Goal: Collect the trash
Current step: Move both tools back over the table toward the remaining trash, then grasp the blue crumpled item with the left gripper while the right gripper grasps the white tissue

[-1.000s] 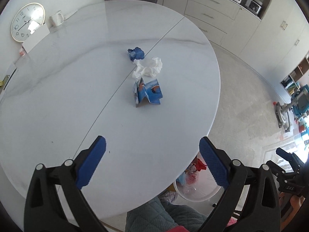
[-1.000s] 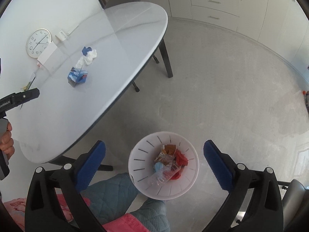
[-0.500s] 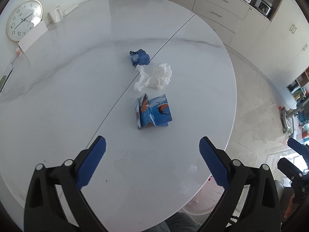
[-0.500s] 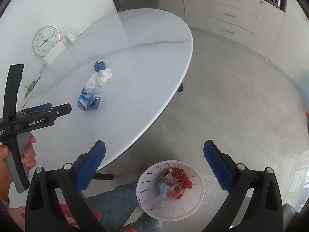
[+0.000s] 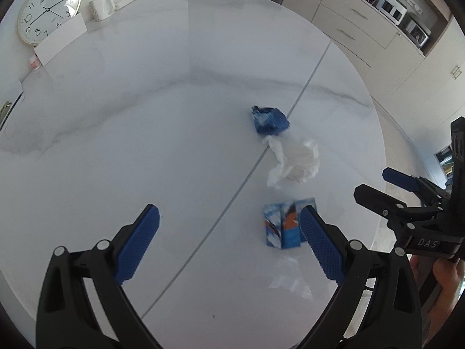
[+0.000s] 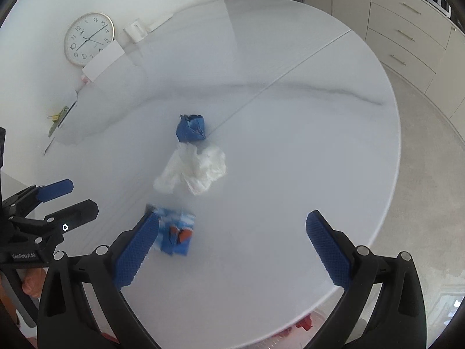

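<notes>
Both the left gripper [image 5: 229, 238] and right gripper [image 6: 232, 242] are wide open above the table [image 5: 145, 145], near the blue carton [image 5: 286, 224].

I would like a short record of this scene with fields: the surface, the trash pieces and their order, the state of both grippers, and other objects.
surface: white marble-look table
trash nearest: flattened blue carton
trash middle: crumpled white tissue
trash farthest: crumpled blue wrapper
arrangement: three pieces in a loose line near the table seam
left gripper: jaws open, empty, carton beside its right jaw
right gripper: jaws open, empty, carton beside its left jaw
other objects: wall clock, white mug, both at the far edge
</notes>
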`<control>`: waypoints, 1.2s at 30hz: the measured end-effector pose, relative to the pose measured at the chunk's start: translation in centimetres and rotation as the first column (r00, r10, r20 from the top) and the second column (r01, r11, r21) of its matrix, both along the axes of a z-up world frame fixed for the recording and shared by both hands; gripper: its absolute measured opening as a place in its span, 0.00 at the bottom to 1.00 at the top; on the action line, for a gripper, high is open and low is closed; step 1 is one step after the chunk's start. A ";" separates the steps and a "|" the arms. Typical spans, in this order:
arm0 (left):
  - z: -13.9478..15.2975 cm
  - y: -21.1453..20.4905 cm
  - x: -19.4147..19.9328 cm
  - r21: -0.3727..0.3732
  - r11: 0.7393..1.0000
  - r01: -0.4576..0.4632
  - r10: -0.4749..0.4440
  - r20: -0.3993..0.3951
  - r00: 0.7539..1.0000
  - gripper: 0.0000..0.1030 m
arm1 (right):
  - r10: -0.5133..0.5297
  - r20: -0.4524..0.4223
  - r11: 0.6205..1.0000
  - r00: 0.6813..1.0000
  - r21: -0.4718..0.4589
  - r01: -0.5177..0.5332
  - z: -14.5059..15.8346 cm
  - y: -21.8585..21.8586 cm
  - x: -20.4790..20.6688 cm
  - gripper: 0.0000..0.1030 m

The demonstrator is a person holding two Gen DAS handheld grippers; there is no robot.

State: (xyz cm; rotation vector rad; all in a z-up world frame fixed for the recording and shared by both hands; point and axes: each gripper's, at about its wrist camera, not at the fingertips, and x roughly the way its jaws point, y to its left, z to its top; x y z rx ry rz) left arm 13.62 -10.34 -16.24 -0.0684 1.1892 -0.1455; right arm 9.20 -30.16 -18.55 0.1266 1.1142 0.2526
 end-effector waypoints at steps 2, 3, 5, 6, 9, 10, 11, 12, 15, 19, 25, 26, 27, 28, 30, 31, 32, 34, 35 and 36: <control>0.1 1.1 1.5 0.001 1.000 -0.021 0.021 0.004 1.000 0.90 | -0.009 -0.012 1.000 1.000 0.026 0.009 -0.9 1.5 1.6 0.98; 0.1 1.5 2.0 0.002 0.999 -0.032 0.032 0.002 0.999 0.90 | -0.013 -0.019 0.999 1.000 0.032 0.014 -1.3 2.0 2.3 0.98; 0.0 2.2 3.2 -0.009 0.999 -0.048 0.048 -0.001 0.999 0.90 | -0.018 -0.036 0.999 0.999 0.037 0.019 -2.1 3.1 3.7 0.98; -0.1 2.5 3.8 -0.014 0.998 -0.054 0.054 -0.004 0.999 0.90 | -0.021 -0.041 0.999 0.999 0.034 0.022 -2.4 3.5 4.1 0.98; -0.5 2.7 5.4 -0.020 0.998 -0.056 0.055 -0.011 0.998 0.90 | -0.021 -0.044 1.000 0.999 0.006 0.022 -3.2 4.9 5.1 0.98; -0.6 2.6 5.9 -0.025 0.998 -0.052 0.052 -0.013 0.999 0.90 | -0.020 -0.039 1.000 0.999 -0.012 0.020 -3.3 5.2 5.3 0.98; -0.7 2.5 6.3 -0.029 0.998 -0.048 0.048 -0.013 0.999 0.90 | -0.018 -0.029 0.999 0.999 -0.032 0.017 -3.4 5.5 5.4 0.97; -0.8 2.3 6.8 -0.031 0.999 -0.044 0.043 -0.014 0.999 0.90 | -0.012 -0.019 0.999 1.000 -0.047 0.011 -3.5 5.6 5.6 0.91; -1.2 1.6 8.1 -0.045 0.999 -0.022 0.021 -0.022 1.000 0.90 | 0.004 -0.018 0.996 1.000 -0.093 -0.006 -3.9 5.8 5.9 0.64; -1.7 0.3 9.2 -0.062 0.998 0.018 -0.019 -0.029 0.999 0.90 | -0.006 -0.056 0.998 0.998 -0.058 0.003 -4.7 4.7 6.1 0.35; -3.3 -2.8 10.5 -0.106 0.990 0.098 -0.105 -0.062 0.992 0.90 | -0.038 -0.074 0.999 0.997 -0.004 0.038 -4.9 2.2 5.5 0.23; -3.7 -3.4 10.8 -0.102 0.988 0.115 -0.122 -0.069 0.990 0.90 | -0.051 -0.076 0.999 0.996 0.008 0.052 -4.8 1.7 5.3 0.23; -4.0 -4.0 11.0 -0.097 0.987 0.129 -0.136 -0.072 0.988 0.90 | -0.065 -0.078 0.997 0.995 0.024 0.067 -4.8 1.1 5.2 0.23; -4.2 -4.6 11.3 -0.101 0.984 0.147 -0.155 -0.070 0.985 0.90 | -0.079 -0.079 0.996 0.994 0.036 0.082 -4.7 0.6 5.1 0.23; -4.7 -5.6 11.7 -0.099 0.981 0.169 -0.176 -0.064 0.982 0.90 | -0.098 -0.075 0.994 0.992 0.046 0.101 -4.4 -0.2 4.8 0.23; -4.8 -6.1 11.9 -0.101 0.979 0.176 -0.183 -0.062 0.981 0.90 | -0.107 -0.069 0.993 0.992 0.050 0.111 -4.2 -0.7 4.6 0.23; -5.1 -6.5 12.2 -0.108 0.977 0.183 -0.190 -0.064 0.980 0.90 | -0.114 -0.065 0.992 0.991 0.054 0.117 -3.9 -1.0 4.4 0.23; -5.6 -7.0 12.7 -0.121 0.974 0.193 -0.202 -0.073 0.977 0.86 | -0.126 -0.055 0.990 0.990 0.054 0.129 -3.4 -1.8 4.1 0.23; -5.9 -7.2 12.9 -0.127 0.973 0.194 -0.205 -0.080 0.976 0.81 | -0.131 -0.052 0.989 0.990 0.056 0.134 -3.2 -2.2 3.9 0.23; -6.2 -7.4 13.1 -0.134 0.972 0.194 -0.206 -0.088 0.975 0.78 | -0.137 -0.049 0.989 0.989 0.058 0.139 -3.0 -2.4 3.8 0.23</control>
